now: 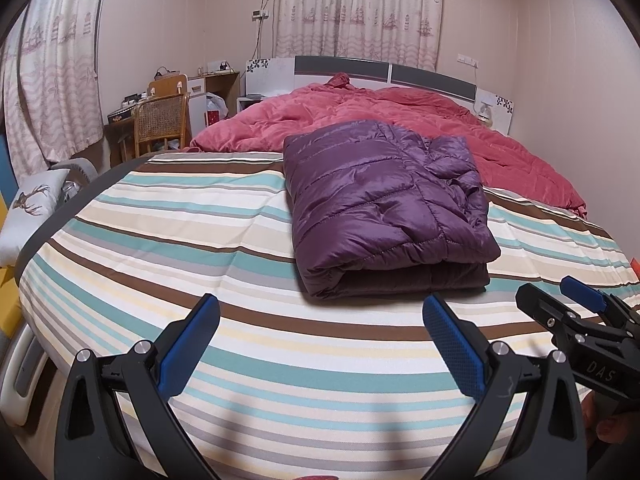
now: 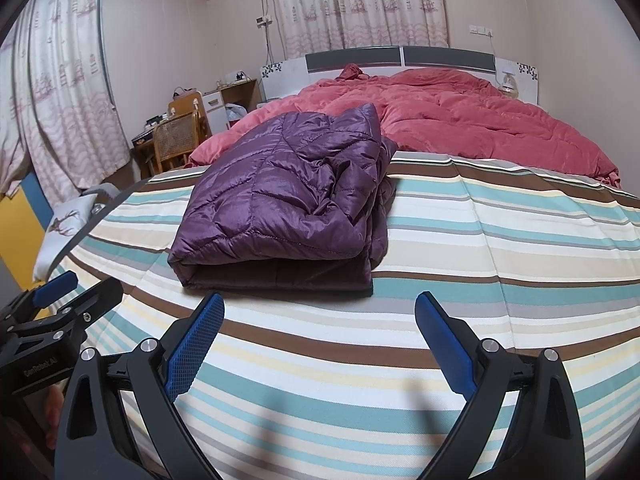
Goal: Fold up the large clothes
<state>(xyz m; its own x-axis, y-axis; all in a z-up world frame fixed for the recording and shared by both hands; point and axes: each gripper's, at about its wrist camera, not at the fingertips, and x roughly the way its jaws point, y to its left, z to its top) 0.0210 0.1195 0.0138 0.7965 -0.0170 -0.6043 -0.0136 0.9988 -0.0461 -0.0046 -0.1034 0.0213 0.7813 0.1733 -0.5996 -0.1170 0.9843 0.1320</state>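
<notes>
Now the jacket (image 1: 384, 204) lies folded at frame centre on the striped bed (image 1: 200, 248). Left tongs (image 1: 320, 344) and right tongs (image 2: 320, 340) are spread, holding nothing.

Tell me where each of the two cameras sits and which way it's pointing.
Left wrist view: on the left gripper, open, facing the headboard across the striped bedsheet; the right gripper and fingertips show at right.
Right wrist view: on the right gripper, open, facing likewise; the left gripper shows at left.
Both share the folded purple quilted jacket and red duvet.
</notes>
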